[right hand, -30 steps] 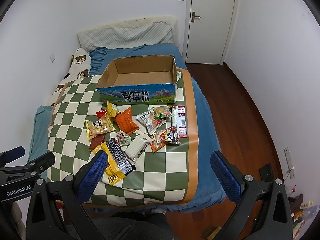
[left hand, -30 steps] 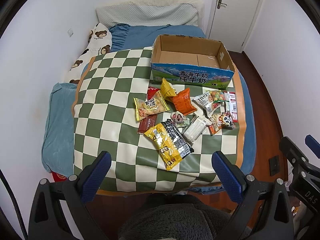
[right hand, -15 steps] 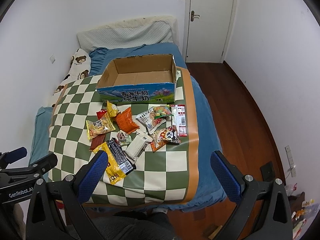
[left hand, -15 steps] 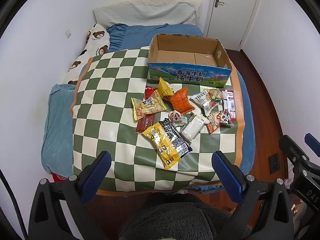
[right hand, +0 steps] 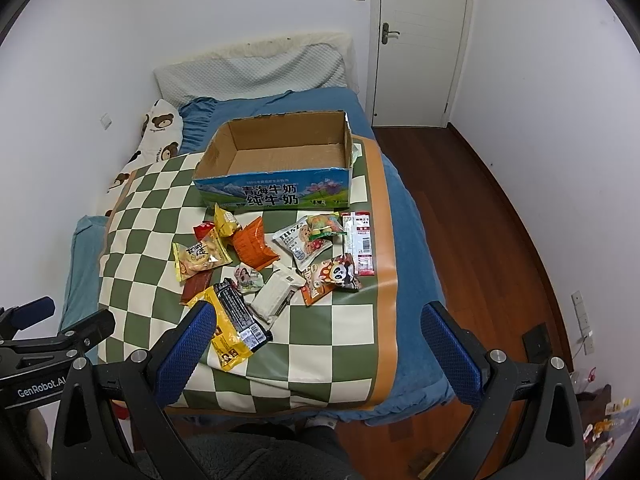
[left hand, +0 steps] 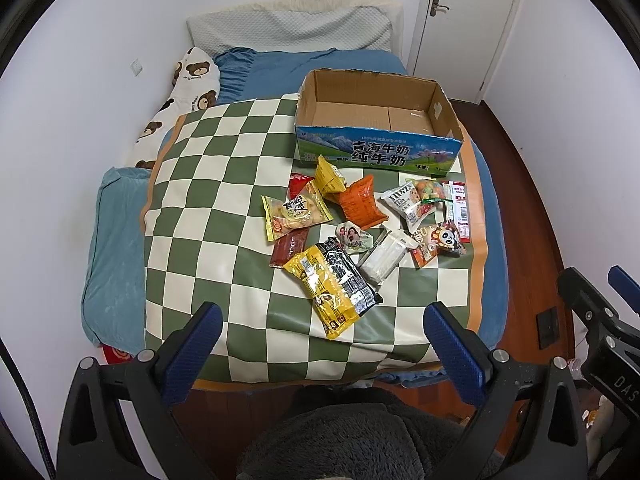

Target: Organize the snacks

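Note:
Several snack packets lie in a loose heap on a green-and-white checkered mat (left hand: pixel 208 208) spread over a bed. Nearest me is a yellow-and-black bag (left hand: pixel 332 284) (right hand: pixel 234 326); beyond it lie an orange bag (left hand: pixel 360 204) (right hand: pixel 254 246), a white packet (left hand: pixel 386 256) and a panda packet (left hand: pixel 440 240) (right hand: pixel 334 276). Behind them stands an empty cardboard box (left hand: pixel 378 154) (right hand: pixel 276 194), open at the top. My left gripper (left hand: pixel 320 344) is open above the mat's near edge. My right gripper (right hand: pixel 316 344) is open too, its left finger overlapping the yellow-and-black bag in view.
A blue bedsheet (right hand: pixel 408 216) shows around the mat, with pillows (left hand: pixel 288 34) and a bear-print cushion (left hand: pixel 188 92) at the head. White walls close in on the left. Wooden floor (right hand: pixel 480 240) and a white door (right hand: pixel 420 40) lie to the right.
Both grippers have shifted slightly forward toward the bed; the snacks and box sit a little nearer in view. Neither gripper changed its opening.

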The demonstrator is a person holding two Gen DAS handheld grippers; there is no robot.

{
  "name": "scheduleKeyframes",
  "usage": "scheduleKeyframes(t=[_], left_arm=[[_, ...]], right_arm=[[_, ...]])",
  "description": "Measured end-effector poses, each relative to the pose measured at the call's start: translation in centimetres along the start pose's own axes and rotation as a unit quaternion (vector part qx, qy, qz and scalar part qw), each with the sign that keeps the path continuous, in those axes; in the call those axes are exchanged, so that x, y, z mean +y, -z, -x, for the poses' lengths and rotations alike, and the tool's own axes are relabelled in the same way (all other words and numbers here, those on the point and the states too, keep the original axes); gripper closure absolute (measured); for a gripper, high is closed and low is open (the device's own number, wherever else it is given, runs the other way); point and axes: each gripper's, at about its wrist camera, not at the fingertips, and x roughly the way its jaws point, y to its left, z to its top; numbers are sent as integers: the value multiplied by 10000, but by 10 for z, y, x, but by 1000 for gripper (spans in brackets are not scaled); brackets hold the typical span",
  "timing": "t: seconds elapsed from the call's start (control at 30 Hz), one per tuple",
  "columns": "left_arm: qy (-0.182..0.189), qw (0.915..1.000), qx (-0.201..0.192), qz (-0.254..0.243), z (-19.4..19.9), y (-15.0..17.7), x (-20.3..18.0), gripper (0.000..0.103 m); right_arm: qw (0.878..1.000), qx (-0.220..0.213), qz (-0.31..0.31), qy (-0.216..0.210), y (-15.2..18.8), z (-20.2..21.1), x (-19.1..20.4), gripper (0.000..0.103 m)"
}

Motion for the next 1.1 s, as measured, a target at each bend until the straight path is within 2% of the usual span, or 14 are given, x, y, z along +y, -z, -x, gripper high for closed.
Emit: scheduleKeyframes(t=[1.1], left_arm=[[31,10000,3,17,0,0,-1,0]], right_arm=[[10000,-11,54,-61,-7,0,2,0]])
